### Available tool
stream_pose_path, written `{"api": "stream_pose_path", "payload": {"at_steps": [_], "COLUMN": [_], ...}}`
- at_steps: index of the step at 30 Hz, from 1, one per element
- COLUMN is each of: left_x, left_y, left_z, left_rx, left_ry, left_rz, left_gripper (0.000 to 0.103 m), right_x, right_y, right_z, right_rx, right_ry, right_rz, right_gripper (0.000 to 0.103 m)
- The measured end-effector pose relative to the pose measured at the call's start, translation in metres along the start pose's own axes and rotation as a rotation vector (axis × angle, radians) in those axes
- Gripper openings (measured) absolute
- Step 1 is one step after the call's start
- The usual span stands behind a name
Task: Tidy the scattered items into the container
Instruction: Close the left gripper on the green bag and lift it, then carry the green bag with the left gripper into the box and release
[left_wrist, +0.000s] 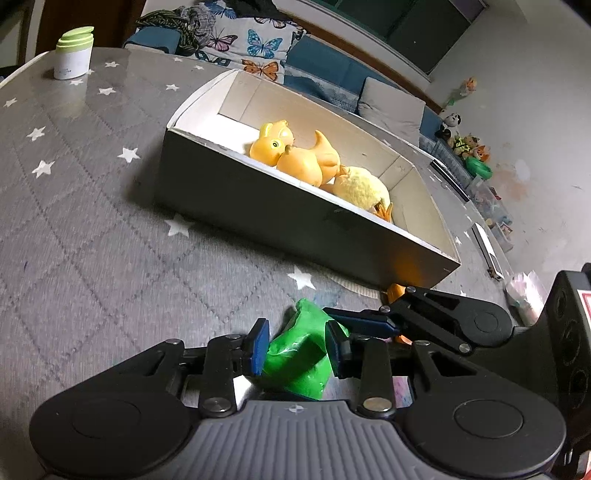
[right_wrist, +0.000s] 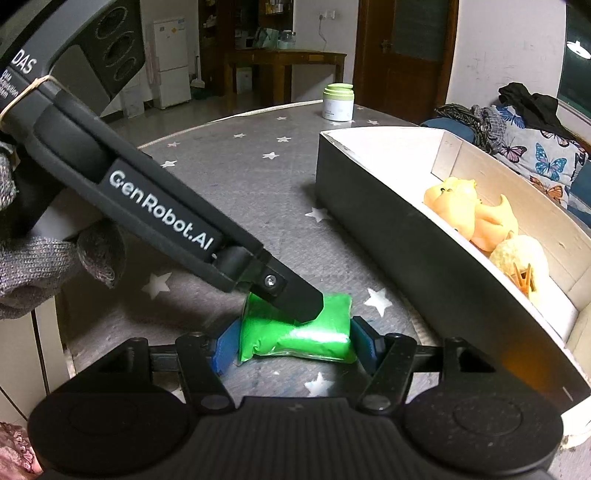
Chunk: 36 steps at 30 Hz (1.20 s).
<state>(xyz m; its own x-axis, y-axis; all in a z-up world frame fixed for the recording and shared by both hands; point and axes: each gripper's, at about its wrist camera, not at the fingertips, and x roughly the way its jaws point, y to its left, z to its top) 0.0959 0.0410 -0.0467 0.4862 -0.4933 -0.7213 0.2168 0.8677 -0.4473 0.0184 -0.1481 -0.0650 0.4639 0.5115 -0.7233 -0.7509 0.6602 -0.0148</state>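
Note:
A green soft packet (left_wrist: 301, 350) (right_wrist: 295, 332) lies on the grey star-patterned table. My left gripper (left_wrist: 295, 349) has both blue pads pressed on the packet's sides, and in the right wrist view its black finger (right_wrist: 291, 295) comes down onto the packet's top. My right gripper (right_wrist: 293, 343) also has its blue pads against the packet's two ends. The container, a dark box with a white inside (left_wrist: 295, 218) (right_wrist: 388, 236), holds two orange rubber ducks (left_wrist: 291, 151) (right_wrist: 469, 214) and a yellow plush chick (left_wrist: 364, 190) (right_wrist: 521, 258).
A white jar with a green lid (left_wrist: 74, 55) (right_wrist: 338, 101) stands at the table's far side. An orange item (left_wrist: 397, 290) shows behind the right gripper near the box corner. A sofa with butterfly cushions (left_wrist: 258, 40) lies beyond the table.

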Motion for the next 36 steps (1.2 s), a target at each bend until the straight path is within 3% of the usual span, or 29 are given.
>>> {"api": "stream_pose_path", "payload": {"at_steps": [8,19,24,30,36], "left_x": [-0.002,0.004,0.008,-0.004,-0.024], "left_y": [-0.008,-0.040,-0.040,-0.052,-0.081], "left_z": [-0.003,-0.004,0.000,0.007,0.034], "left_rx": [0.026,0.287,0.301,0.337,0.417], "left_ry": [0.020,0.105,0.137,0.115,0.018], "left_rz": [0.017,0.095,0.084,0.075,0.069], "left_gripper": [0.037,0.041,0.041,0.041,0.040], "right_x": [-0.008,-0.009,-0.011,-0.019,-0.048], "right_y": [0.011,0.011,0.012,0.011,0.001], "right_z": [-0.003,-0.005,-0.005,-0.002,0.014], "right_rx": [-0.033,-0.030,-0.036,-0.043,-0.060], "right_ry": [-0.015,-0.001,-0.002,-0.015,-0.101], "right_rz": [-0.030,-0.015,-0.018,-0.028,-0.097], "right_gripper": [0.063,0.063,0.063,0.062,0.062]}}
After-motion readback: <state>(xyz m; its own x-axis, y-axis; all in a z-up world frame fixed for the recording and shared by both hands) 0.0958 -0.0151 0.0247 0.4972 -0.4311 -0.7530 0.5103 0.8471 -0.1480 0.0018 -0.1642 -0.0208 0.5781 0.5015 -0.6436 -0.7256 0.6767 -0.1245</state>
